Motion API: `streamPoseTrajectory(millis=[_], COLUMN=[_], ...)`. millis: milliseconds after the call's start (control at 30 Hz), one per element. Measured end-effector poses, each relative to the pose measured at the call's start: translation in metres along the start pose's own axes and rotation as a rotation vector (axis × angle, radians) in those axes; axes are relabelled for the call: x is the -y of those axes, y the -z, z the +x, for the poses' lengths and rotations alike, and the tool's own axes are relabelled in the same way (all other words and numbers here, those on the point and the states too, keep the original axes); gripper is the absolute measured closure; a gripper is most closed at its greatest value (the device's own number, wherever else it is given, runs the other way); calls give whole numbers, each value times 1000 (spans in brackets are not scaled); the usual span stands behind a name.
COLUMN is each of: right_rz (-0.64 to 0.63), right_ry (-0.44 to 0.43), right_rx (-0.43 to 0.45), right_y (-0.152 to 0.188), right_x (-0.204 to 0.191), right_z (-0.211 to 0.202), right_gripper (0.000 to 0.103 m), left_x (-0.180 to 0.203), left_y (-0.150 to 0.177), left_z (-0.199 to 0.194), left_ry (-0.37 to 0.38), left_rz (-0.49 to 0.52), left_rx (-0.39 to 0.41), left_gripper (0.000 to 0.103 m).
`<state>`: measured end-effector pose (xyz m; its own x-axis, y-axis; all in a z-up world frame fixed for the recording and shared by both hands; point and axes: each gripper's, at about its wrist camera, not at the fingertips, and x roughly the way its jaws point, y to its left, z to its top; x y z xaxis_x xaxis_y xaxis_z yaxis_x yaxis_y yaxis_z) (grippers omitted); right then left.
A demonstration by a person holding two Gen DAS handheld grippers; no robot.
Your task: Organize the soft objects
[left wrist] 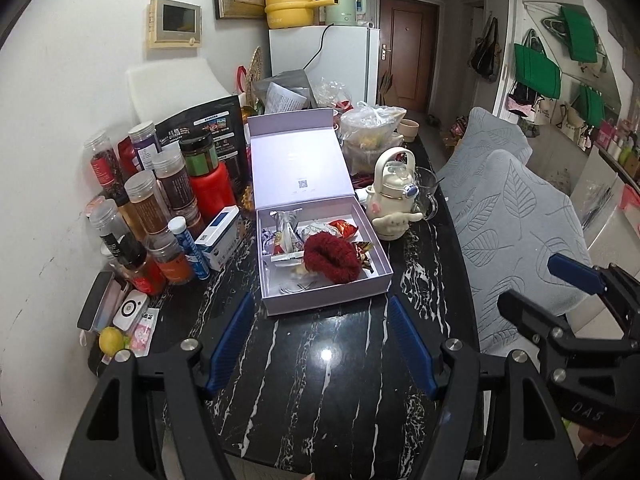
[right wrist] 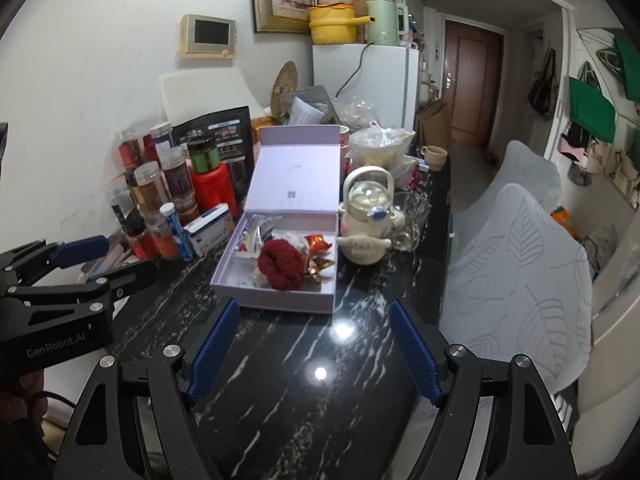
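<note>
A fuzzy red soft object (left wrist: 332,258) lies in an open lilac box (left wrist: 384,270) on the black marble table (left wrist: 320,360), among foil snack packets (left wrist: 284,232). It also shows in the right wrist view (right wrist: 282,264), inside the box (right wrist: 276,304). My left gripper (left wrist: 322,344) is open and empty, held just in front of the box. My right gripper (right wrist: 316,344) is open and empty, also in front of the box. Each gripper appears in the other's view, the right one (left wrist: 560,292) and the left one (right wrist: 104,258).
Jars and bottles (left wrist: 160,200) crowd the table's left side by the wall. A cream kettle-shaped bottle (left wrist: 394,196) and a glass mug (left wrist: 426,196) stand right of the box. Grey leaf-pattern chairs (left wrist: 516,220) line the table's right edge. A fridge (left wrist: 324,60) stands behind.
</note>
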<state>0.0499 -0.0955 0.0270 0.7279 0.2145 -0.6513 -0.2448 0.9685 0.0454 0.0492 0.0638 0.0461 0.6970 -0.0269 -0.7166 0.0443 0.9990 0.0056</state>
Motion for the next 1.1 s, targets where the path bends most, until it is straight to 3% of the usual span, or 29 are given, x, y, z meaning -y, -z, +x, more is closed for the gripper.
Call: streamPoseTrajectory(millis=[1100], right_rz=[8], right_ry=[40], right_rx=[-30], right_y=[11], right_x=[2], right_z=[1], right_gripper=[25], left_x=[2], left_y=[6], left_z=[5], left_ry=[3], left_rz=[0], left_rx=[-18], left_gripper=[33])
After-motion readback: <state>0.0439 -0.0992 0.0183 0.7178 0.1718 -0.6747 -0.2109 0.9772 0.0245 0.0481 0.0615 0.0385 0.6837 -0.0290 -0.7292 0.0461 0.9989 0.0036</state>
